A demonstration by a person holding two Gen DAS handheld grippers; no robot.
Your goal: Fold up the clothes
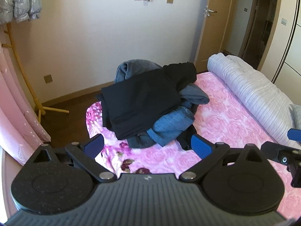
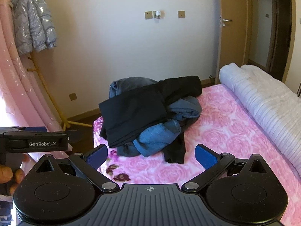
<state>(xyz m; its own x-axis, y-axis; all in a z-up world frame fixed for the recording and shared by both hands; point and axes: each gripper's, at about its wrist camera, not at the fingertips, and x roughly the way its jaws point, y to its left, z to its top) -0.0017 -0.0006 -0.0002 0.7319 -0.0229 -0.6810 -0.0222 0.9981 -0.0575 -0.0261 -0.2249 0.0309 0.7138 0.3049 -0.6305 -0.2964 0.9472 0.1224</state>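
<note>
A heap of clothes lies at the far corner of the pink floral bed (image 1: 222, 124) (image 2: 225, 131). On top rests a folded black garment (image 1: 139, 103) (image 2: 133, 111), with blue jeans (image 1: 171, 126) (image 2: 156, 139) bunched beneath and another black piece (image 2: 175, 150) trailing toward me. My left gripper (image 1: 146, 145) hovers just short of the heap, open, nothing between its blue pads. My right gripper (image 2: 151, 156) is likewise open and empty, a little nearer than the heap. The left gripper's body (image 2: 37, 141) shows at the left edge of the right wrist view, held by a hand (image 2: 9, 175).
A rolled grey-white striped quilt (image 1: 254, 94) (image 2: 263, 98) runs along the bed's right side. Pink curtains (image 1: 17, 103) and a wooden coat stand (image 2: 49, 94) with a silver puffer jacket (image 2: 33, 30) stand at left. Dark floor lies beyond the bed corner; a door (image 2: 233, 28) is behind.
</note>
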